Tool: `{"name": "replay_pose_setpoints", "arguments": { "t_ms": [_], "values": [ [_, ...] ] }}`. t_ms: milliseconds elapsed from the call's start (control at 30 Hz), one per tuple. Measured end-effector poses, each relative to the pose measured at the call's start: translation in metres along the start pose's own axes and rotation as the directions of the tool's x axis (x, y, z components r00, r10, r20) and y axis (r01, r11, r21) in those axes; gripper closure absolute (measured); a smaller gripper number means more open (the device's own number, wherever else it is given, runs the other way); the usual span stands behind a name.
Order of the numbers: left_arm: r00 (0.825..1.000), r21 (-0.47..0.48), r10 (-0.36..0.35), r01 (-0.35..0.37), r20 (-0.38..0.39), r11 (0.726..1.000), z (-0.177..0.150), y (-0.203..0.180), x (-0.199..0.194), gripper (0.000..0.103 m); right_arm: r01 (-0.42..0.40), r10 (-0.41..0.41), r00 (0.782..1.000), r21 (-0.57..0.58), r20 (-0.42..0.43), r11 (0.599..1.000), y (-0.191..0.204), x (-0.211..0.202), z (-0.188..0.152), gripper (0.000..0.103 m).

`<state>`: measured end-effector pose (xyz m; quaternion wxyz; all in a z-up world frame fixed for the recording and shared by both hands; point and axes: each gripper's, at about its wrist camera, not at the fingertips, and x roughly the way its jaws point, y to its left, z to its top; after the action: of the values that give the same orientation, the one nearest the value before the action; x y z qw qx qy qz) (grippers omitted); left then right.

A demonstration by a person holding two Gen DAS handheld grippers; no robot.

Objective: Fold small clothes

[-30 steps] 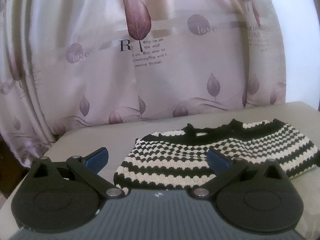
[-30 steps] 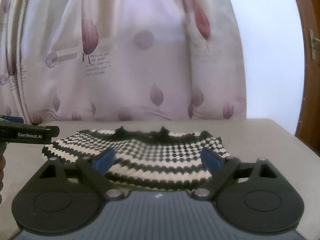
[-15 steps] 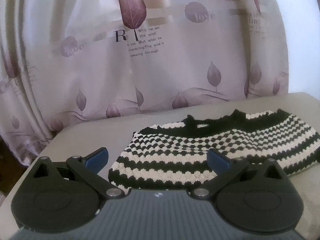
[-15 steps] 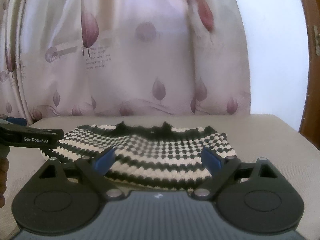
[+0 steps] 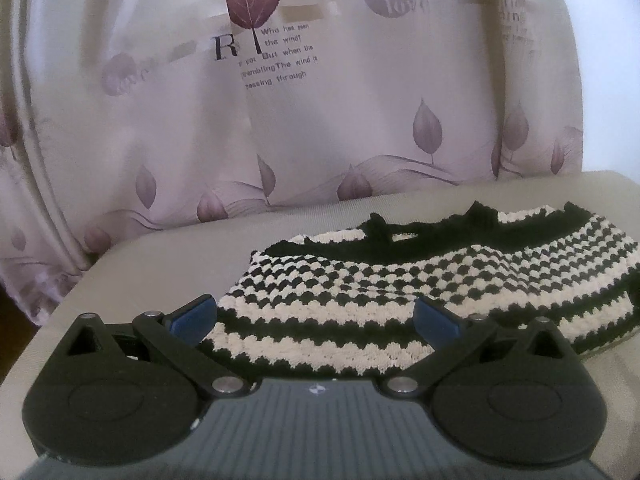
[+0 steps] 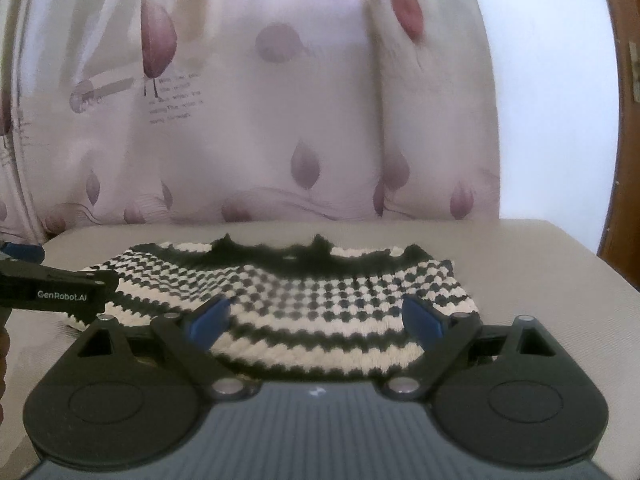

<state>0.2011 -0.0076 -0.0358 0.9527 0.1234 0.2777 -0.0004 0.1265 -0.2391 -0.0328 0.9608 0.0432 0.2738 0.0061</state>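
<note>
Lying flat, the crocheted top (black-and-cream stripes) faces both gaping grippers.

Nearer now to the black-and-cream striped crocheted garment in both wrist views, its knit filling more of the gap between the spread blue-padded fingers than a second ago; near hem now tucked close under the left gripper and right gripper. Leaf-printed pale curtain larger and shifted. Left gripper's black side, marked GenRobot.AI, reaching further in from the left edge of the right view
</note>
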Motion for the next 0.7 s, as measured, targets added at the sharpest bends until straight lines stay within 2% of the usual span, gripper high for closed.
{"name": "replay_pose_setpoints", "arguments": {
  "t_ms": [300, 700],
  "values": [
    [1.0, -0.047, -0.009, 0.008, -0.019, 0.999, -0.008, 0.005, 0.016, 0.0, 0.077, -0.079, 0.995, -0.024, -0.053, 0.997, -0.004, 0.023, 0.003, 0.01],
    [1.0, -0.028, 0.005, -0.006, -0.024, 1.0, -0.008, 0.003, 0.019, 0.0, 0.101, -0.104, 0.99, -0.037, -0.091, 0.994, -0.007, 0.039, 0.006, 0.01]
  ]
}}
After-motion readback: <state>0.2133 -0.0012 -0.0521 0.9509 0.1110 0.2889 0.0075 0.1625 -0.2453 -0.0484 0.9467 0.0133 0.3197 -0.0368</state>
